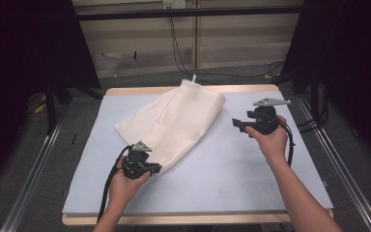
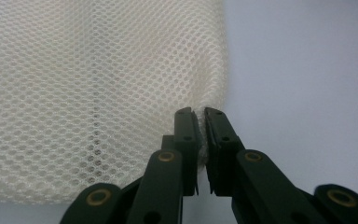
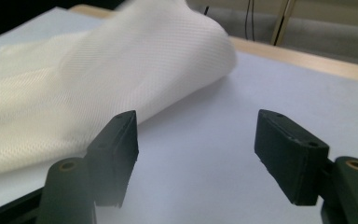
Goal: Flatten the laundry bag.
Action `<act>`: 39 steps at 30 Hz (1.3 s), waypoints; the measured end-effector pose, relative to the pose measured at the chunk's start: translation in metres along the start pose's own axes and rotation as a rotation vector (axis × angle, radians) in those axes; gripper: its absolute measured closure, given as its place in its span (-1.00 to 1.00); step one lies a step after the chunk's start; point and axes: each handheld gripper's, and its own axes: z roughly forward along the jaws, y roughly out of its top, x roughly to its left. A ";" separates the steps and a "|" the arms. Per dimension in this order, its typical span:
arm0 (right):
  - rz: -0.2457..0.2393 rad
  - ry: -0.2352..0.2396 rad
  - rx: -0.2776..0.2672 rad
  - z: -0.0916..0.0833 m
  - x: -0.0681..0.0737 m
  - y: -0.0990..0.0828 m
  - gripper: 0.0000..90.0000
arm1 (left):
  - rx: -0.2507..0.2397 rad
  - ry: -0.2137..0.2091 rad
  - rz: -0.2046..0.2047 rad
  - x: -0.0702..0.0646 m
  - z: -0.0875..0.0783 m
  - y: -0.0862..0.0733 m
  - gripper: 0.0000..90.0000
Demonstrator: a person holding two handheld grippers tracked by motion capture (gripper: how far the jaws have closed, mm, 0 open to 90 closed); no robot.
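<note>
A cream mesh bag (image 1: 176, 123) lies slantwise across the pale mat, its drawstring end toward the table's far edge. My left gripper (image 1: 155, 168) pinches the bag's near corner; in the left gripper view the mesh bag (image 2: 98, 93) bunches into the shut jaws of the left gripper (image 2: 200, 114). My right gripper (image 1: 235, 123) hovers to the right of the bag, apart from it. In the right gripper view the right gripper (image 3: 196, 140) stands wide open over bare mat, the mesh bag (image 3: 98, 84) lying just beyond its left jaw.
The pale blue mat (image 1: 232, 169) covers a wooden table (image 1: 251, 89). Metal rails (image 1: 340, 159) run along both sides of the table. Cables (image 1: 178, 53) hang down the back wall to the floor.
</note>
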 end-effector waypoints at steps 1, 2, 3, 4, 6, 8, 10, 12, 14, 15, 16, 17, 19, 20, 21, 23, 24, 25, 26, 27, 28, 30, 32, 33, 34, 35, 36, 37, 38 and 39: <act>-0.017 0.008 0.008 0.002 0.002 -0.003 -0.35 | -0.007 0.009 -0.010 0.001 -0.002 -0.001 0.88; -0.017 0.008 0.008 0.002 0.002 -0.003 -0.35 | -0.007 0.009 -0.010 0.001 -0.002 -0.001 0.88; -0.025 0.030 0.016 0.006 0.006 -0.008 -0.34 | -0.003 0.007 -0.010 0.002 -0.003 -0.002 0.88; -0.025 0.030 0.016 0.006 0.006 -0.008 -0.34 | 0.002 0.019 -0.010 0.004 -0.004 -0.002 0.88; -0.037 0.047 0.035 0.009 0.009 -0.013 -0.33 | 0.001 0.008 -0.018 0.006 -0.005 -0.004 0.86; -0.040 0.081 0.032 0.011 0.014 -0.020 -0.29 | -0.022 -0.004 -0.031 0.007 -0.004 -0.004 0.81; -0.046 0.088 0.041 0.011 0.016 -0.022 -0.29 | -0.039 -0.005 -0.028 0.007 -0.005 -0.003 0.77; -0.058 0.109 0.044 0.014 0.022 -0.027 -0.29 | -0.083 -0.020 -0.039 0.009 -0.009 0.000 0.59; -0.067 0.118 0.049 0.015 0.025 -0.031 -0.28 | -0.091 -0.025 -0.045 0.011 -0.011 0.001 0.47; -0.067 0.118 0.049 0.015 0.025 -0.031 -0.28 | -0.102 -0.016 -0.065 0.012 -0.012 0.002 0.47; -0.070 0.125 0.052 0.017 0.027 -0.032 -0.28 | -0.112 -0.004 -0.072 0.015 -0.013 0.002 0.38; -0.078 0.133 0.060 0.019 0.030 -0.034 -0.28 | -0.120 0.008 -0.079 0.023 -0.014 0.003 0.31; -0.080 0.145 0.060 0.020 0.032 -0.036 -0.28 | -0.130 0.030 -0.086 0.026 -0.014 0.003 0.18; -0.080 0.145 0.060 0.020 0.032 -0.036 -0.28 | -0.142 0.050 -0.103 0.030 -0.014 0.003 0.18; -0.090 0.150 0.063 0.020 0.034 -0.038 -0.27 | -0.158 0.074 -0.135 0.039 -0.012 0.003 0.03; -0.088 0.152 0.066 0.020 0.035 -0.039 -0.27 | -0.154 0.095 -0.130 0.044 -0.012 0.003 0.01; -0.085 0.155 0.066 0.020 0.035 -0.039 -0.27 | -0.166 0.119 -0.142 0.048 -0.011 0.003 -0.02; -0.092 0.158 0.065 0.021 0.036 -0.040 -0.27 | -0.157 0.141 -0.142 0.057 -0.010 0.001 -0.06; -0.092 0.158 0.065 0.021 0.036 -0.040 -0.27 | -0.157 0.141 -0.142 0.057 -0.010 0.001 -0.07; -0.094 0.162 0.069 0.021 0.037 -0.041 -0.27 | -0.164 0.167 -0.159 0.062 -0.006 -0.001 -0.07; -0.094 0.162 0.069 0.021 0.037 -0.041 -0.27 | -0.164 0.167 -0.159 0.062 -0.006 -0.001 -0.07; -0.092 0.163 0.072 0.022 0.037 -0.042 -0.27 | -0.163 0.182 -0.156 0.067 -0.006 -0.001 -0.07; -0.094 0.163 0.076 0.021 0.038 -0.043 -0.27 | -0.174 0.214 -0.167 0.071 -0.007 -0.001 -0.10; -0.097 0.165 0.076 0.022 0.038 -0.043 -0.27 | -0.183 0.233 -0.167 0.073 -0.008 -0.001 -0.10; -0.099 0.166 0.076 0.022 0.039 -0.043 -0.27 | -0.184 0.249 -0.164 0.074 -0.008 -0.001 -0.06; -0.099 0.166 0.076 0.022 0.039 -0.043 -0.27 | -0.166 0.270 -0.153 0.076 -0.007 -0.002 -0.06; -0.100 0.167 0.077 0.022 0.040 -0.043 -0.27 | -0.156 0.271 -0.157 0.077 -0.004 -0.002 -0.05; -0.105 0.169 0.076 0.022 0.040 -0.044 -0.27 | -0.137 0.270 -0.163 0.078 -0.003 -0.002 -0.05; -0.101 0.168 0.082 0.023 0.042 -0.044 -0.26 | -0.137 0.284 -0.176 0.080 0.000 -0.003 -0.05; -0.107 0.167 0.083 0.024 0.042 -0.045 -0.26 | -0.124 0.278 -0.185 0.082 0.004 -0.004 -0.05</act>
